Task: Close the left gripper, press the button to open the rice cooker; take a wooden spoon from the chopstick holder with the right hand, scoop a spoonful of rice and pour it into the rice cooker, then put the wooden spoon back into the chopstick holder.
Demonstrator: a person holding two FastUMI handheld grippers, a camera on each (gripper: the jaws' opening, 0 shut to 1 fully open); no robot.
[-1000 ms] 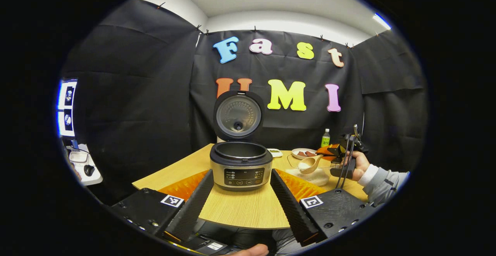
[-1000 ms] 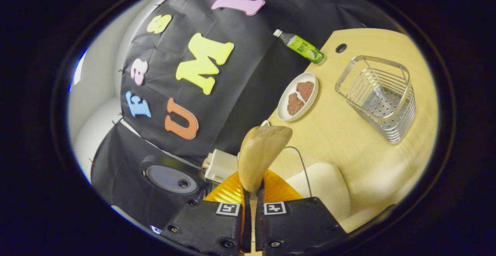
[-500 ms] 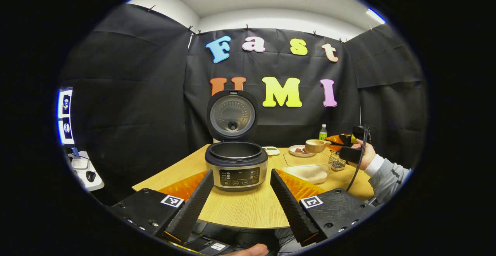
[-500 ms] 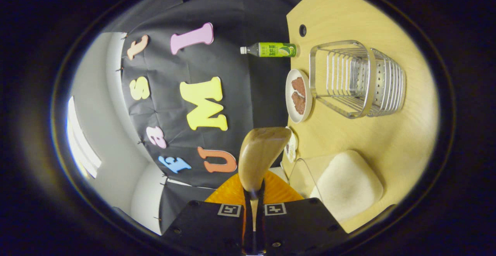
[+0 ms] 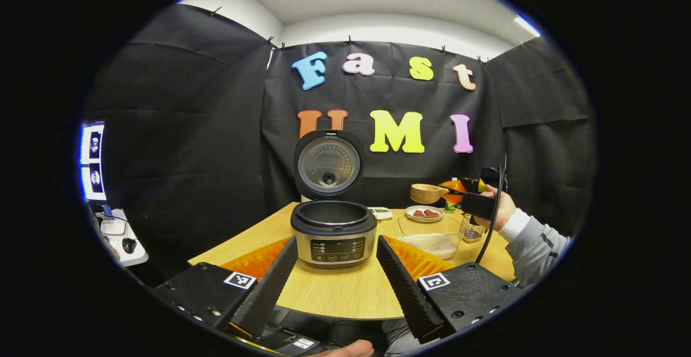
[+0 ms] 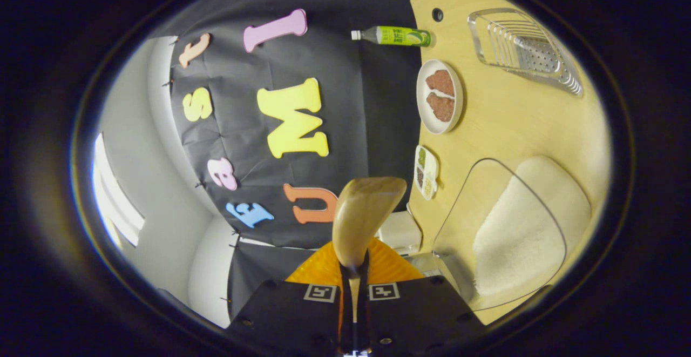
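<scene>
Spoon (image 6: 363, 214) pinched by handle in right hand-held gripper (image 6: 353, 287), bowl level above rice container (image 5: 432, 236) to retain load | rice cooker (image 5: 333, 233) on bench (image 5: 334, 292), lid up for pouring | left hand-held gripper (image 5: 337, 270) spread, idle before cooker.

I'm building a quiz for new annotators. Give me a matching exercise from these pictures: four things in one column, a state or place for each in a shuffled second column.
Things:
1. rice cooker
2. wooden spoon
3. left gripper
4. plate

States:
A. open, holding nothing
B. lid up
C. on the table, two brown pieces on it
D. clamped in the right gripper

Pairs: 1-B, 2-D, 3-A, 4-C
</scene>
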